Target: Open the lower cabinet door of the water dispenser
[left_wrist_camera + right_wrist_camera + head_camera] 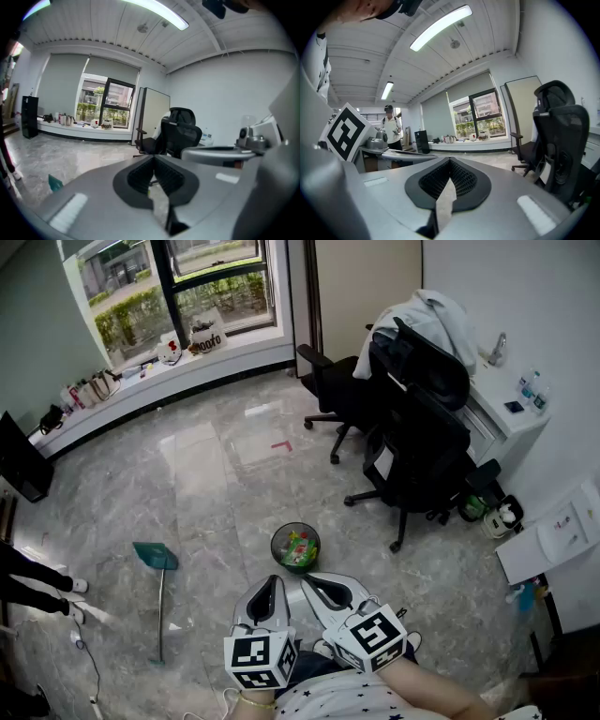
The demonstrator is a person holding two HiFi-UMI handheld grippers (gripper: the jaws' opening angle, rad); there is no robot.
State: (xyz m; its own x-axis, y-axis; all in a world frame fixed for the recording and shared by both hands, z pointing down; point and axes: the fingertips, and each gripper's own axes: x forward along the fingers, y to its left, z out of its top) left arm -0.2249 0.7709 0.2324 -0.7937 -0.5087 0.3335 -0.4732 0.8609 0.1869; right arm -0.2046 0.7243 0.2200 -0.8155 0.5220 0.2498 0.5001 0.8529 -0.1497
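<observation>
Grey left tongs (273, 580) beside right tongs (307, 579)

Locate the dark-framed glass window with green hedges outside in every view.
Head view: the window sits at the top left.
Left gripper view: centre left, on the far wall.
Right gripper view: centre, on the far wall.
Shared landmark: the black upright box left of the window.

Grey veined marble floor (206, 493) with a red mark (281, 445). Black chairs (417, 442), white bench (521, 421), teal dustpan (155, 556), green-filled dark bin (295, 547). Left hand-held gripper (273, 581) and right hand-held gripper (309, 582): grey, with black-and-white square-patterned cubes (260, 659).
</observation>
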